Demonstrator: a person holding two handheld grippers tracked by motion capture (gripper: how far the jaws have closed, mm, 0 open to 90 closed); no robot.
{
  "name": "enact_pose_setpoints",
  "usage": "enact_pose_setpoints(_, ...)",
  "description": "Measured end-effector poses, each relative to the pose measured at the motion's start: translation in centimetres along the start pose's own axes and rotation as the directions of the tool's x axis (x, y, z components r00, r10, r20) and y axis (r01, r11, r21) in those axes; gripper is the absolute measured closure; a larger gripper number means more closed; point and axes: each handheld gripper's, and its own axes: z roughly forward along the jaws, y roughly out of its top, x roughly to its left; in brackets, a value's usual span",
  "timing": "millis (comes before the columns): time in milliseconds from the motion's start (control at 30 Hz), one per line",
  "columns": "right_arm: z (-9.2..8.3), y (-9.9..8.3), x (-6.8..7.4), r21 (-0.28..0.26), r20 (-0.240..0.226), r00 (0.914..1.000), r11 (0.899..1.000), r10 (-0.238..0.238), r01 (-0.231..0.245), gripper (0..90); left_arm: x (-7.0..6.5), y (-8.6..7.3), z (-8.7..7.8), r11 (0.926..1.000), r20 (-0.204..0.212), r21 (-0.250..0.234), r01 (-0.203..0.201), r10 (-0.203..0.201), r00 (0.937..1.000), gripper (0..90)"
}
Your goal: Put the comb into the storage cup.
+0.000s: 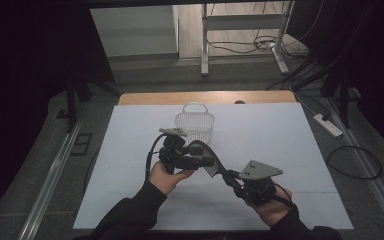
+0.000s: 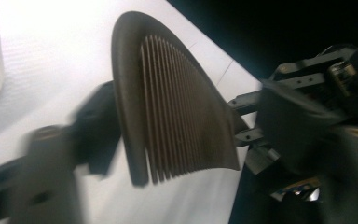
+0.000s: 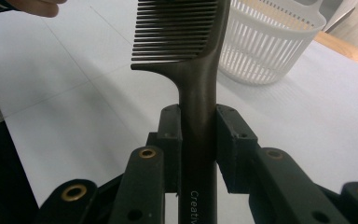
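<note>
Comb [image 3: 200,56]: dark, held above the table [image 1: 290,150], between the two grippers, just in front of the basket [image 1: 196,120].
Right gripper [image 3: 198,140]: clamped on the comb's handle.
Left gripper [image 1: 207,161]: at the toothed end; view blurred, cannot tell whether the pads press.
Basket: white, empty, upright on the table.

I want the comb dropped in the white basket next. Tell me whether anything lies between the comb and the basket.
Nothing visible lies on the table between them. The comb is clamped by its handle in the right gripper, and the basket stands just beyond. The left gripper is at the comb's toothed end, beside that path.
</note>
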Motion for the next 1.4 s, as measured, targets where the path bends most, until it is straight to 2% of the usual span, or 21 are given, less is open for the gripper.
enact_pose_setpoints(100, 0.0, 0.0, 0.0, 0.000, 0.006, 1.0000, 1.000, 0.004, -0.004, 72.3, 0.2, -0.1, -0.2, 0.9996, 0.034, -0.013, 0.026, -0.026, 0.9991, 53.6)
enact_pose_setpoints(167, 0.0, 0.0, -0.1, 0.000, 0.009, 0.9999, 1.000, 0.004, -0.004, 72.3, 0.4, -0.1, -0.3, 0.9990, 0.064, -0.015, 0.043, -0.042, 0.9971, 60.0)
enact_pose_setpoints(333, 0.0, 0.0, 0.0, -0.005, 0.010, 0.9999, 1.000, 0.005, -0.005, 72.3, 0.7, -0.3, -0.3, 0.9972, 0.098, -0.016, 0.073, -0.072, 0.9926, 74.5)
enact_pose_setpoints(533, 0.2, -0.1, 0.0, 0.005, 0.011, 0.9999, 1.000, -0.001, 0.001, 72.3, 1.3, -0.6, -0.1, 0.9910, 0.164, -0.017, 0.133, -0.128, 0.9780, 83.6)
enact_pose_setpoints(567, 0.3, -0.1, 0.0, 0.008, 0.011, 0.9999, 1.000, -0.002, 0.002, 72.2, 1.4, -0.7, 0.0, 0.9887, 0.183, -0.017, 0.149, -0.144, 0.9725, 84.7)
enact_pose_setpoints(600, 0.4, -0.1, 0.1, 0.013, 0.014, 0.9999, 1.000, -0.008, 0.008, 72.2, 1.4, -0.7, 0.0, 0.9874, 0.192, -0.018, 0.158, -0.151, 0.9696, 86.4)
enact_pose_setpoints(667, 0.5, -0.1, 0.1, 0.021, 0.018, 0.9998, 1.000, -0.013, 0.013, 72.2, 1.3, -0.8, 0.0, 0.9880, 0.183, -0.016, 0.153, -0.148, 0.9719, 86.9)
enact_pose_setpoints(833, 0.6, -0.2, -0.1, 0.016, 0.011, 0.9999, 1.000, -0.010, 0.010, 71.6, 1.3, -0.8, 0.0, 0.9868, 0.185, -0.025, 0.160, -0.152, 0.9708, 87.2)
enact_pose_setpoints(967, 0.6, -0.1, -0.2, 0.006, 0.002, 1.0000, 1.000, -0.003, 0.003, 70.7, 1.0, -0.6, -0.2, 0.9896, 0.175, -0.030, 0.141, -0.133, 0.9754, 87.3)
enact_pose_setpoints(1100, 0.6, -0.2, -0.4, 0.003, -0.016, 0.9996, 1.000, 0.021, -0.021, 65.3, 0.6, -0.4, -0.4, 0.9928, 0.148, -0.038, 0.114, -0.107, 0.9832, 87.3)
enact_pose_setpoints(1400, 0.6, -0.2, -0.7, 0.018, -0.038, 0.9989, 0.999, 0.029, -0.028, 48.9, 0.6, -0.1, -1.2, 0.9942, 0.118, -0.060, 0.090, -0.082, 0.9896, 87.2)
